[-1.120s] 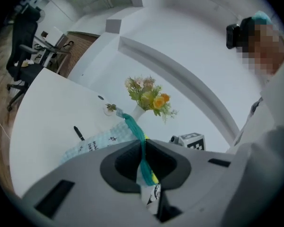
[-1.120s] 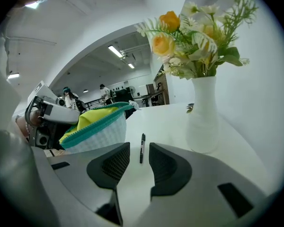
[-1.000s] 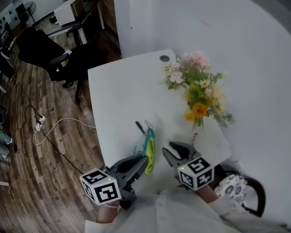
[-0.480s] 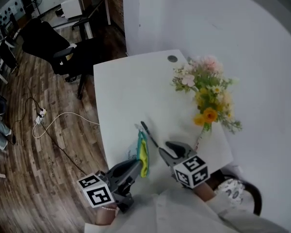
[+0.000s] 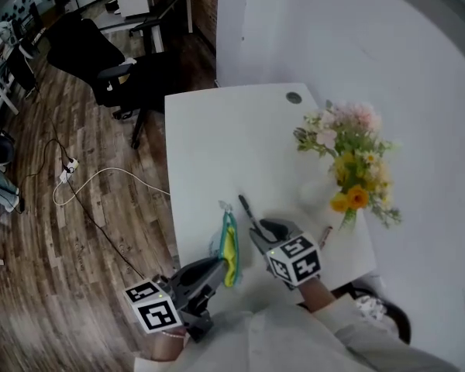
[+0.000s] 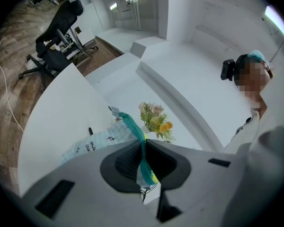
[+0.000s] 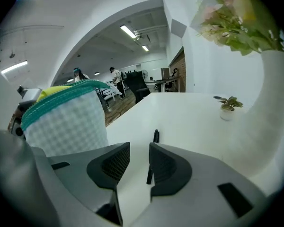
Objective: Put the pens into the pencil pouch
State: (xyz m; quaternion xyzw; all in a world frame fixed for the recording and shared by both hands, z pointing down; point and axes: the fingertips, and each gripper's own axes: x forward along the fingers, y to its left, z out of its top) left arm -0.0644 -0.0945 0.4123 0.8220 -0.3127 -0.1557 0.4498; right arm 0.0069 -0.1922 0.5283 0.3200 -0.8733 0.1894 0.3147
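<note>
The left gripper (image 6: 143, 151) has its fingers clamped on the rim of the teal-edged, pale checked fabric pencil pouch (image 5: 229, 246), held upright. The right gripper (image 7: 139, 148), fingers wide apart and empty, hangs over a slim black pen (image 5: 246, 210) on the white tabletop (image 5: 217, 146). The pickup probably comes next: lower, then close on the barrel.

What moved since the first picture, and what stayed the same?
The right gripper moved left, away from the flowers, to the black pen; the pen now lies between its open jaws, ungripped. Nothing was grabbed or dropped. The left gripper still pinches the pouch upright.
</note>
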